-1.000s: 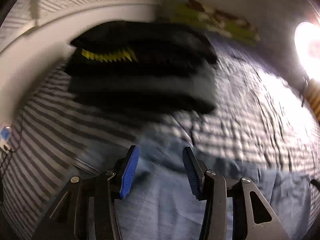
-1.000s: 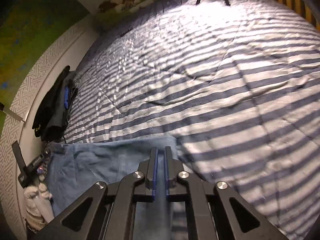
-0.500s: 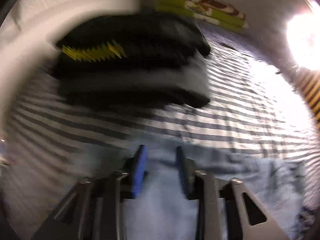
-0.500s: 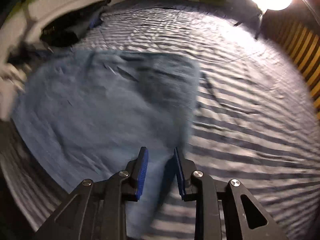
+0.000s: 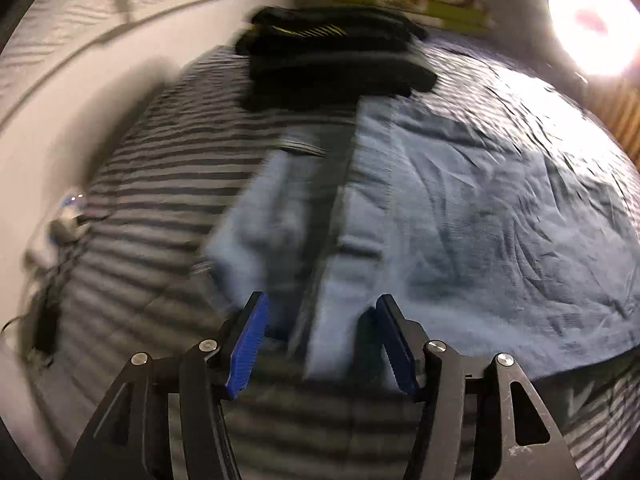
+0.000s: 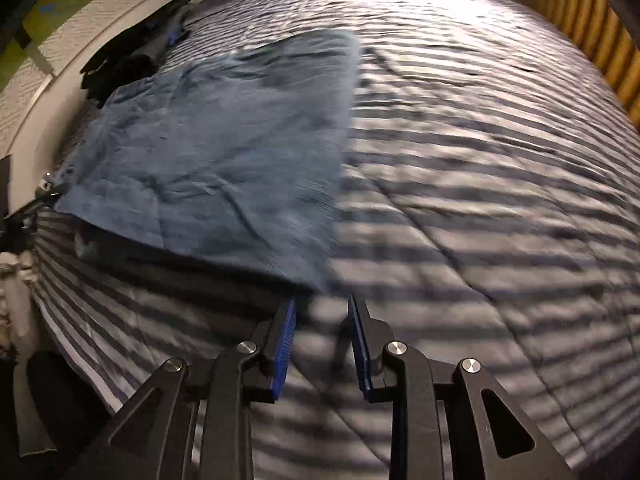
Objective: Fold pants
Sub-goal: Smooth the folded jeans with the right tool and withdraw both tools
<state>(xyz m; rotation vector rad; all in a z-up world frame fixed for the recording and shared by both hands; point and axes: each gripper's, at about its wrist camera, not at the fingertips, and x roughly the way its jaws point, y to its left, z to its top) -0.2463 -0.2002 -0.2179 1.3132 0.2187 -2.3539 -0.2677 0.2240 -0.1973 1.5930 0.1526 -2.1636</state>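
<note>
Nearest in the left wrist view, the left gripper (image 5: 322, 342) has its blue ribbed pads spread, and its jaws have just been opening; a blurred edge of the light blue denim pants (image 5: 460, 216) lies between the pads without being pressed. In the right wrist view the right gripper (image 6: 321, 338) has its jaws a little apart, having just opened, with only the grey-and-white striped quilted bedspread (image 6: 480, 200) between them; the near corner of the pants (image 6: 224, 152) ends just beyond its left pad. The pants lie spread flat on the bedspread, a darker waistband edge running up through the left view. Beyond them, touching their far edge, sits a pile of folded black and grey clothes (image 5: 336, 64) with a yellow zigzag mark, close to the white patterned wall (image 5: 60, 92). A bright round lamp (image 5: 592, 28) glares at the far right
</note>
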